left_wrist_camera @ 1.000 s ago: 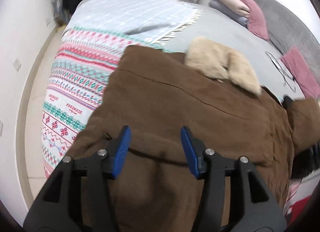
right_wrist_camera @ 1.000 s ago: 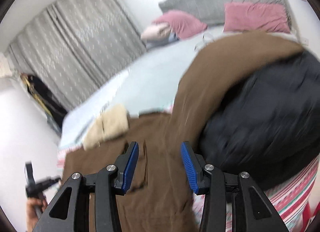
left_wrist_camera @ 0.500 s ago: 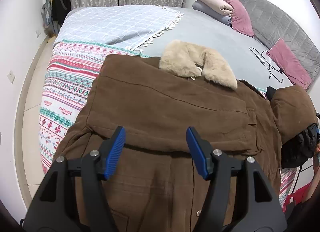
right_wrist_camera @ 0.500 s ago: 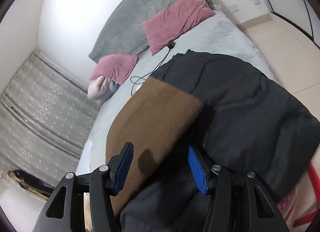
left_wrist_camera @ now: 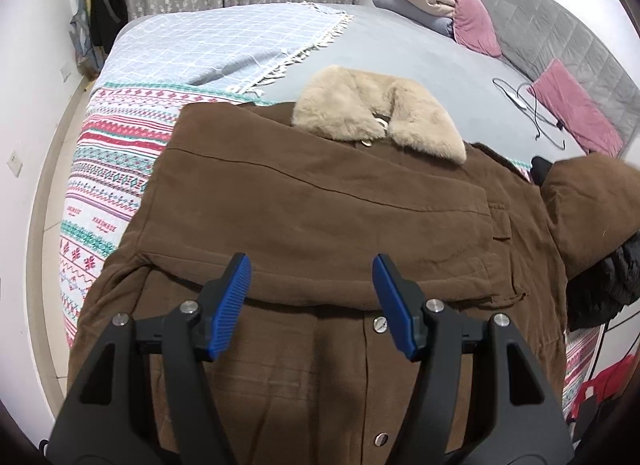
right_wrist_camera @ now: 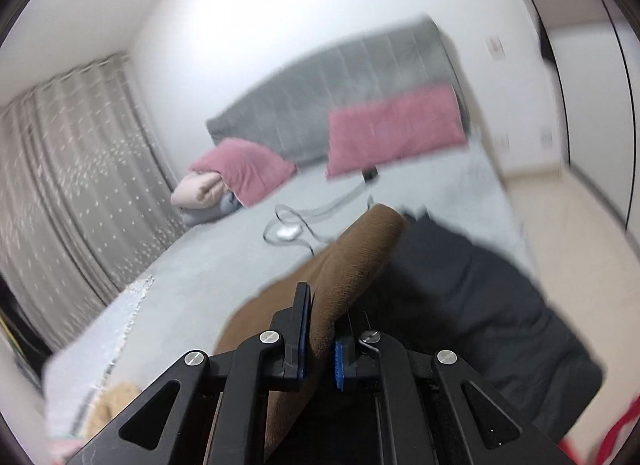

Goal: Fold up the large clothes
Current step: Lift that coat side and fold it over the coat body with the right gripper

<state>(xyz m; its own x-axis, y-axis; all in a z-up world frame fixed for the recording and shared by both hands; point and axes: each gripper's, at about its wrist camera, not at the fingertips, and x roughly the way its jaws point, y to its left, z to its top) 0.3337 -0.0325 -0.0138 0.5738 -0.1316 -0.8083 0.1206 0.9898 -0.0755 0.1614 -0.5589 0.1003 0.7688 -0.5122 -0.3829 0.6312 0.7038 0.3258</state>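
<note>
Progress, left side: the brown coat (left_wrist_camera: 320,205) lies spread face up on the bed (left_wrist_camera: 400,49); its left sleeve (left_wrist_camera: 312,225) is already folded across the chest and lies flat just ahead of the left gripper (left_wrist_camera: 312,305).
Progress, right side: the right sleeve (right_wrist_camera: 360,261) is not yet folded in; it is lifted off the bed, over a black garment (right_wrist_camera: 480,305) heaped beyond it.
Left to do: as a judgement, the right sleeve has to be laid across the chest, then the body folded up toward the fur collar (left_wrist_camera: 380,117).
Left gripper: wide open and holding nothing, hovering over the coat's button placket, pointing toward the collar, blue pads (left_wrist_camera: 230,305) either side of the folded sleeve's lower edge.
Right gripper (right_wrist_camera: 320,345): closed down on the right sleeve, cloth pinched between the pads, cuff end jutting ahead and upward; the blur suggests it is moving.
Right gripper's pose: tilted up toward the headboard (right_wrist_camera: 340,85) and pink pillows (right_wrist_camera: 396,129).
</note>
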